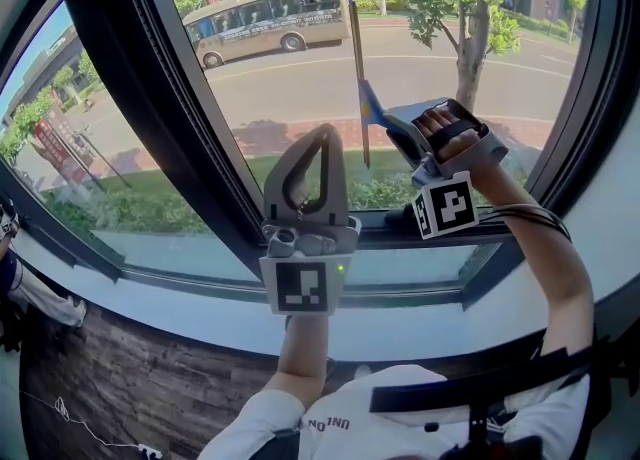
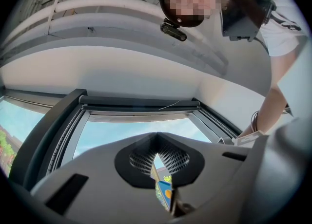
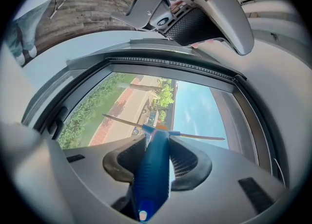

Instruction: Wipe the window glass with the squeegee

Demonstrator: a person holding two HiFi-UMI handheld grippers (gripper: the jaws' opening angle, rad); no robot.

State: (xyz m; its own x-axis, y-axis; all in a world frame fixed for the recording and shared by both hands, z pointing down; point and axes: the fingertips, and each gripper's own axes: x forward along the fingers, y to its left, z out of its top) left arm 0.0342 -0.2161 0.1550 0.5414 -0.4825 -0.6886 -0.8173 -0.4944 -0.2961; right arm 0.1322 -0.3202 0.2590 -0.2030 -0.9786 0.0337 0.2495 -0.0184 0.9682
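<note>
The squeegee has a blue handle (image 1: 373,108) and a thin blade (image 1: 356,58) that stands upright against the window glass (image 1: 270,88). My right gripper (image 1: 402,126) is shut on the handle, just right of the blade. In the right gripper view the blue handle (image 3: 153,169) runs out between the jaws to the blade (image 3: 168,132), which lies across the pane. My left gripper (image 1: 327,134) is held up in front of the lower glass, left of the squeegee. Its jaws are shut and empty, their tips meeting (image 2: 157,139).
A thick black mullion (image 1: 165,118) slants along the pane's left side, and a black frame (image 1: 585,88) bounds its right. The sill (image 1: 410,266) runs below both grippers. Outside are a road, a bus (image 1: 265,18) and a tree (image 1: 465,8). Dark wood floor (image 1: 130,378) lies below.
</note>
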